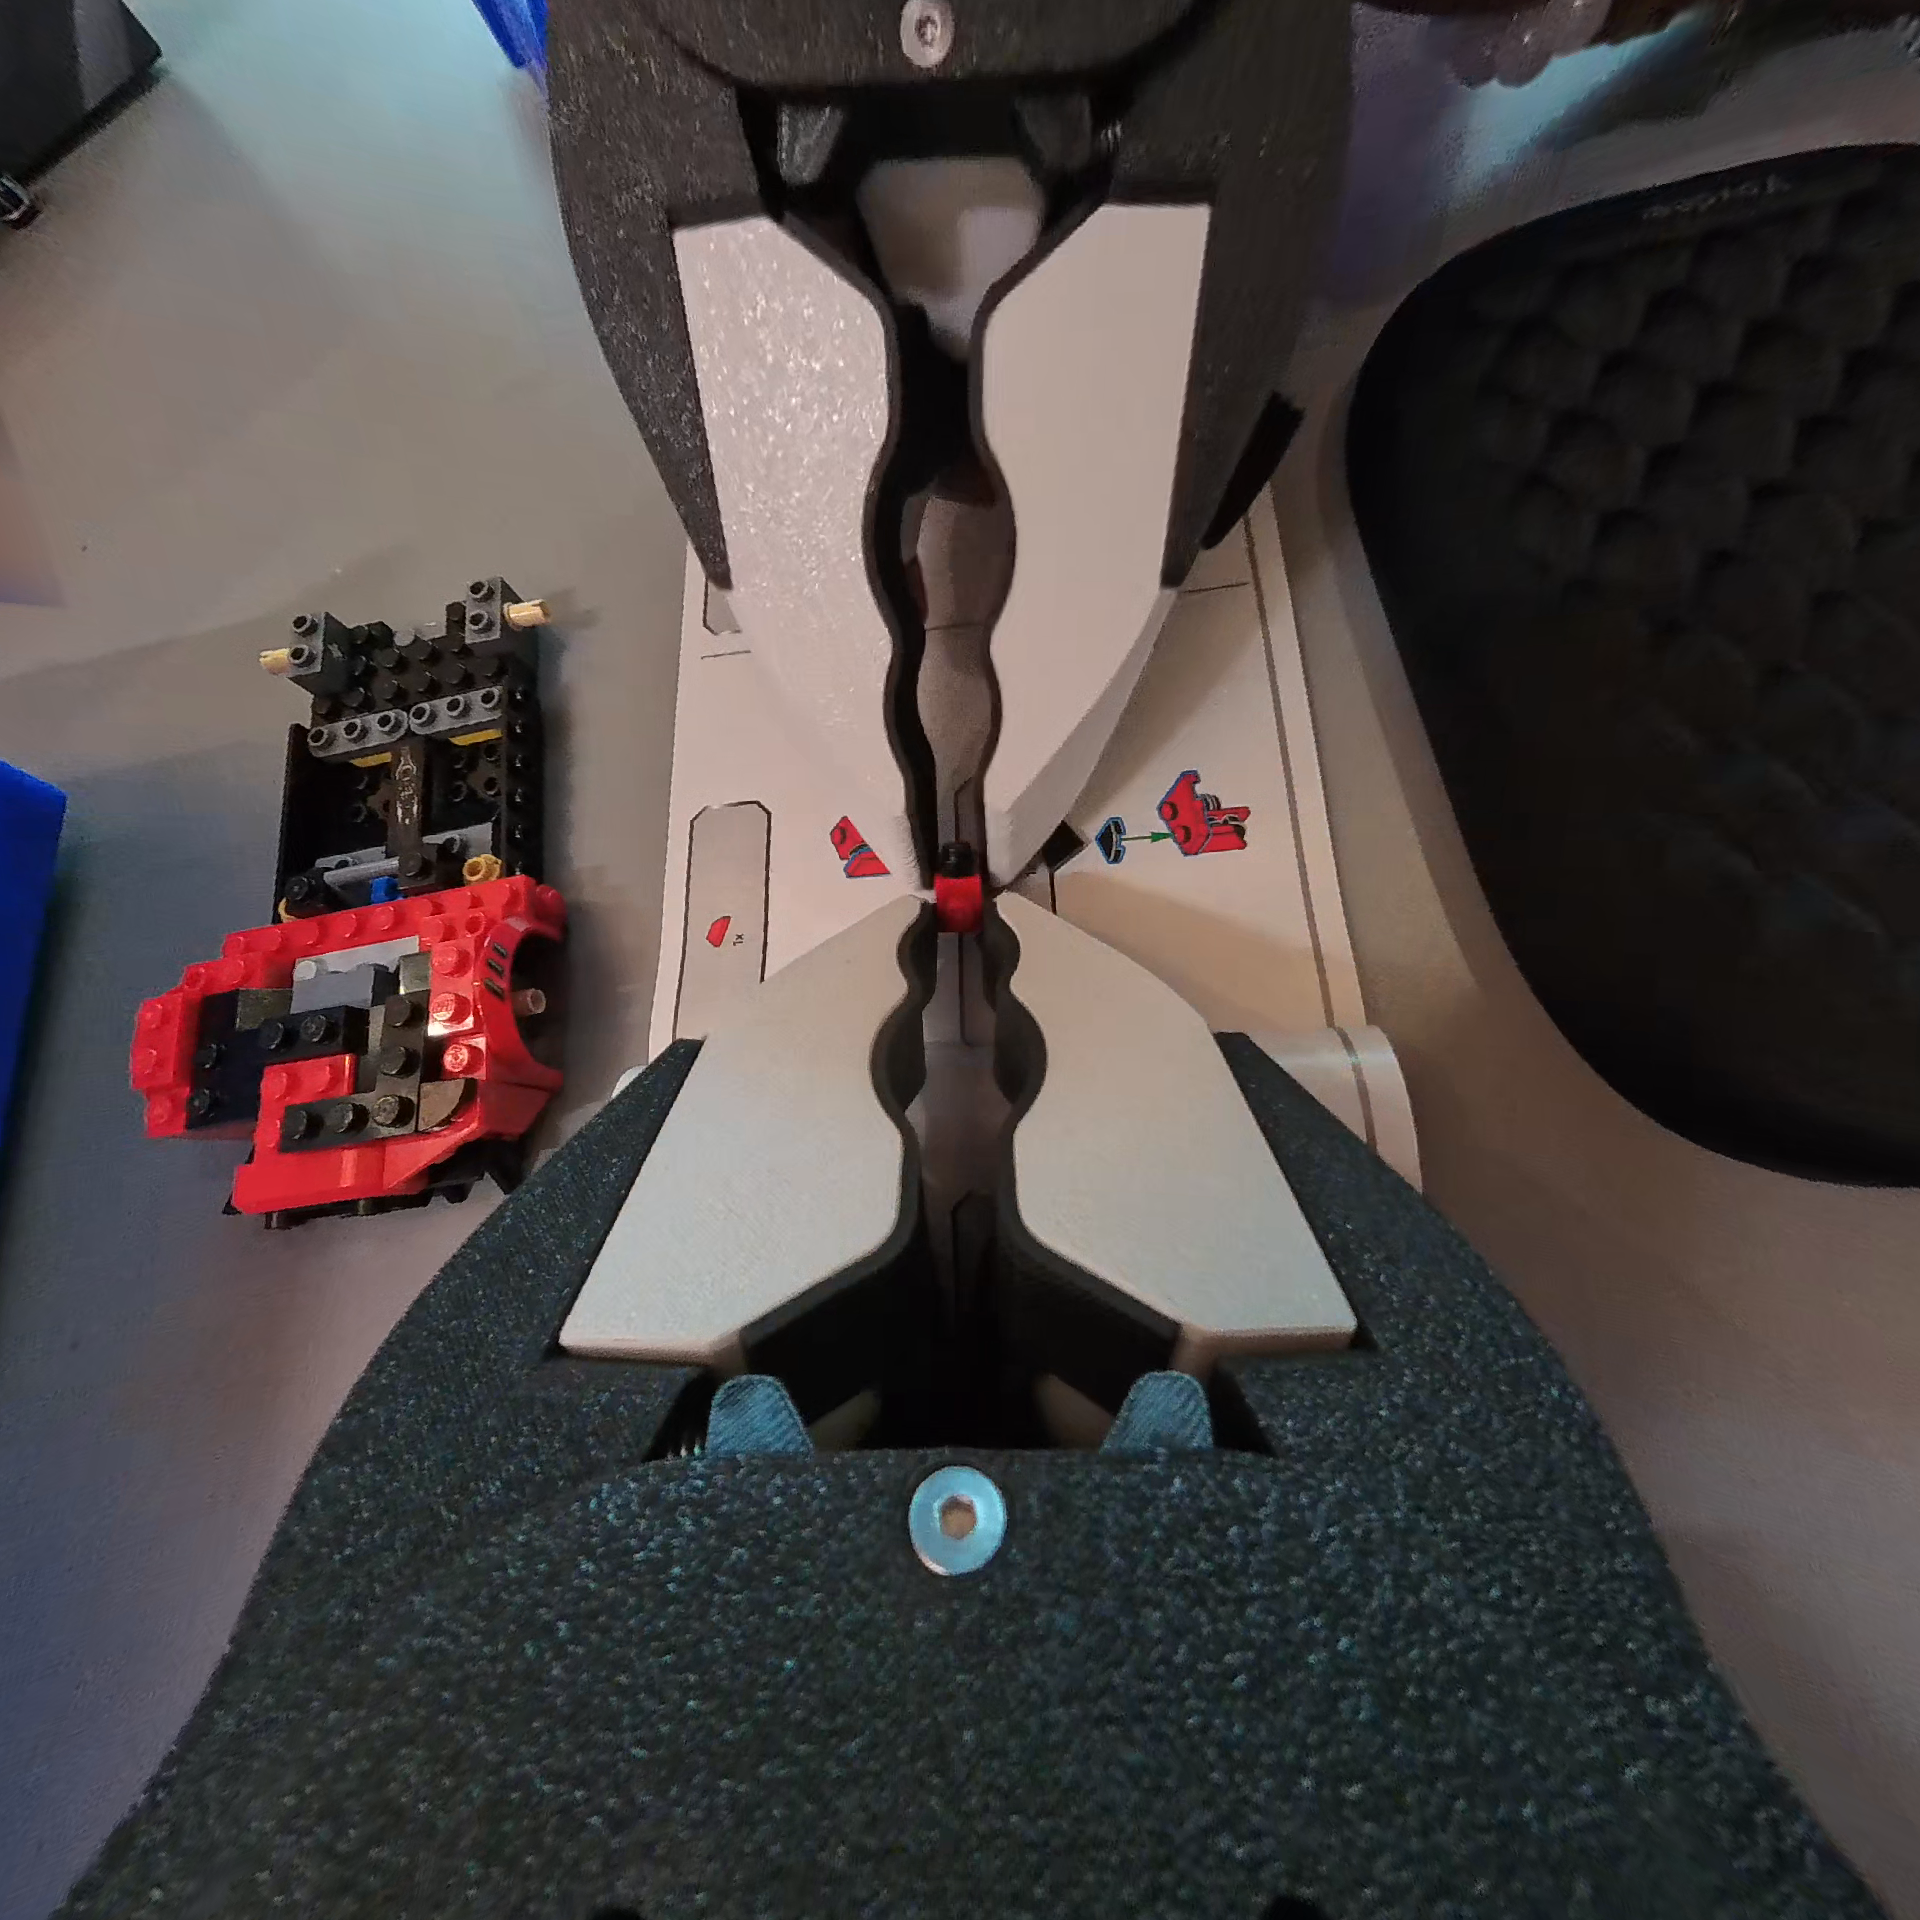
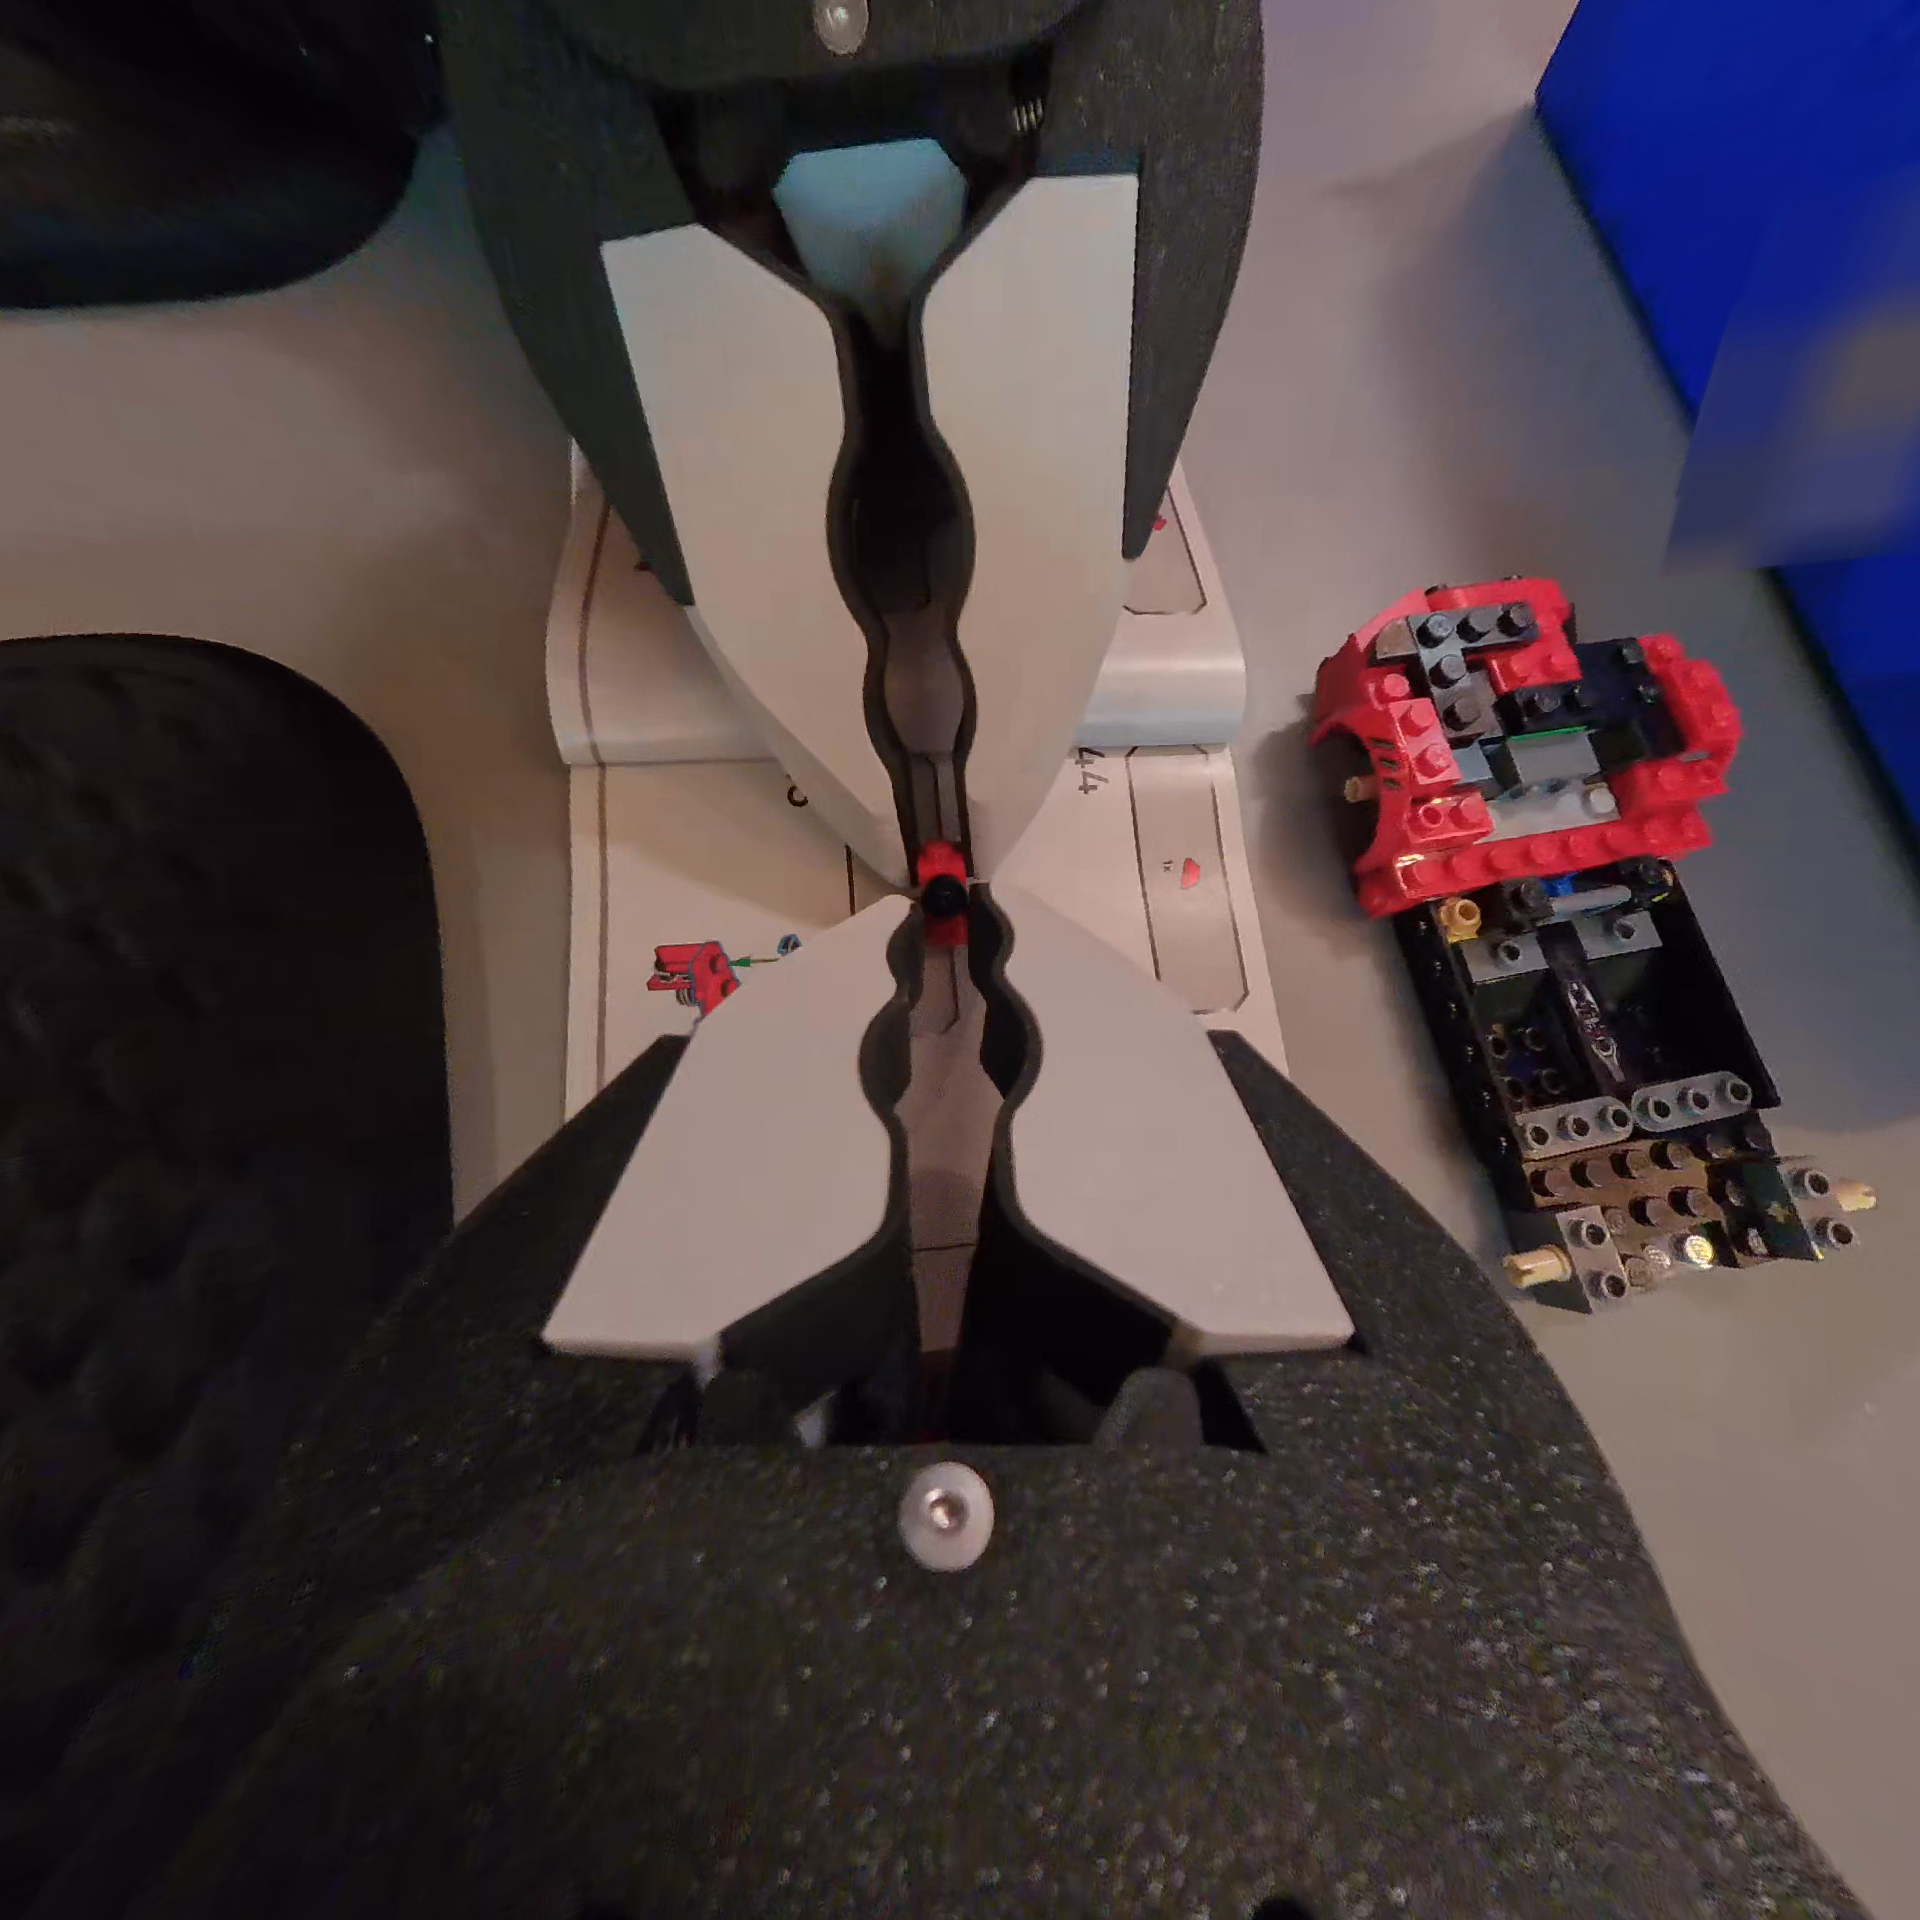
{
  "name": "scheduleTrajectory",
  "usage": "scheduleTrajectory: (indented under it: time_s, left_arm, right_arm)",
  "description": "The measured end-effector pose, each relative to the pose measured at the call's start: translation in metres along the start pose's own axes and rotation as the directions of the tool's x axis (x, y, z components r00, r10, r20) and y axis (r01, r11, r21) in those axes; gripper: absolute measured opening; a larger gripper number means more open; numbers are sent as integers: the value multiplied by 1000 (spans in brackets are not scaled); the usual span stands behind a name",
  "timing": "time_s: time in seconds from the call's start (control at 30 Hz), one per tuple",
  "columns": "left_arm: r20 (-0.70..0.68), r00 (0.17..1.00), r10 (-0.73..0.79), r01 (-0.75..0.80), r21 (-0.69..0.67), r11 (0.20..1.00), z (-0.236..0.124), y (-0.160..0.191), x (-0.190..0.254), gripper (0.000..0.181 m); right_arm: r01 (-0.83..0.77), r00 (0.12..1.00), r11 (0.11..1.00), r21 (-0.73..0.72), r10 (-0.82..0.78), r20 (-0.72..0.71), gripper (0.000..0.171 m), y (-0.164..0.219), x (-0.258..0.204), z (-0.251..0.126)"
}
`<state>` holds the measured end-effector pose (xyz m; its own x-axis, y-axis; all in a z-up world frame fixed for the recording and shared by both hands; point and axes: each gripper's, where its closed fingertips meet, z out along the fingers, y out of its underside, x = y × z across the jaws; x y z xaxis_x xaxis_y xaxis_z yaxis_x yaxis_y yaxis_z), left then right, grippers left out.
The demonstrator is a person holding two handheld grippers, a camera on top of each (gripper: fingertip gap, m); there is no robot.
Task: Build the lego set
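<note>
My left gripper (image 1: 956, 923) and right gripper (image 2: 943, 927) meet tip to tip above the open instruction booklet (image 1: 1195, 935). Both are shut on a small red lego piece (image 1: 956, 900) with a black knob (image 1: 954, 860) on it. The right gripper (image 1: 956, 844) comes in from the top of the left wrist view. The left gripper (image 2: 940, 847) comes in from the top of the right wrist view. There the red piece (image 2: 943, 864) and black knob (image 2: 943, 894) sit between the tips. The part-built red and black lego car (image 1: 364, 935) lies on the table left of the booklet, and also shows in the right wrist view (image 2: 1558, 904).
A black textured pad (image 1: 1662, 623) lies beside the booklet, opposite the car, and also shows in the right wrist view (image 2: 187, 1039). A blue bin (image 2: 1745, 260) stands beyond the car, with its edge in the left wrist view (image 1: 26, 935). The grey table (image 1: 312, 364) lies around them. Only a small space, under 4 cm, lies between the two pairs of fingers.
</note>
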<state>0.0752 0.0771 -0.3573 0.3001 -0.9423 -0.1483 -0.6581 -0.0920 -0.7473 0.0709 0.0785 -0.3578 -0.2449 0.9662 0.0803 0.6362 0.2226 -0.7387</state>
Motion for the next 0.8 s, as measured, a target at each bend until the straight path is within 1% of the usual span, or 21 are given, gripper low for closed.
scheduleTrajectory:
  time_s: [0.07,0.1,0.17,0.23,0.33,0.4,0.6,0.63,0.67,0.77,0.8]
  left_arm:
    - [-4,1000,-1,1,1,1000,0,0,0,7]
    - [-6,1000,-5,5,1,1000,0,0,0,8]
    - [-17,1000,-10,10,6,1000,-1,-1,0,18]
    - [-36,999,9,-8,12,1000,-1,-2,4,17]
    - [-26,999,42,-41,23,999,0,-5,5,13]
    - [-22,999,46,-46,22,999,0,-5,4,8]
    - [-46,999,10,-9,20,1000,-2,-3,4,7]
    - [-49,999,2,-1,23,1000,-3,-3,4,9]
    - [-46,999,-8,9,27,1000,-3,-4,3,16]
    - [-61,998,-21,22,19,1000,-5,-3,4,7]
    - [-60,998,-24,25,19,999,-5,-2,3,7]
  right_arm:
    - [-13,1000,1000,-1,13,14,8,0,0,-1]
    - [-12,1000,1000,-25,12,17,8,1,0,-2]
    - [29,1000,992,-123,-29,-2,8,6,1,-5]
    - [66,997,977,-205,-70,-12,8,6,1,-8]
    - [73,997,967,-245,-68,26,8,4,-4,-4]
    - [70,997,969,-237,-65,30,8,4,-4,-4]
    - [29,999,983,-181,-22,37,8,1,-5,-1]
    - [21,999,984,-177,-15,39,8,1,-4,-1]
    - [19,999,984,-178,-12,40,8,1,-4,0]
    - [30,999,984,-178,-22,45,8,0,-5,1]
    - [27,999,985,-171,-20,40,8,-1,-5,1]
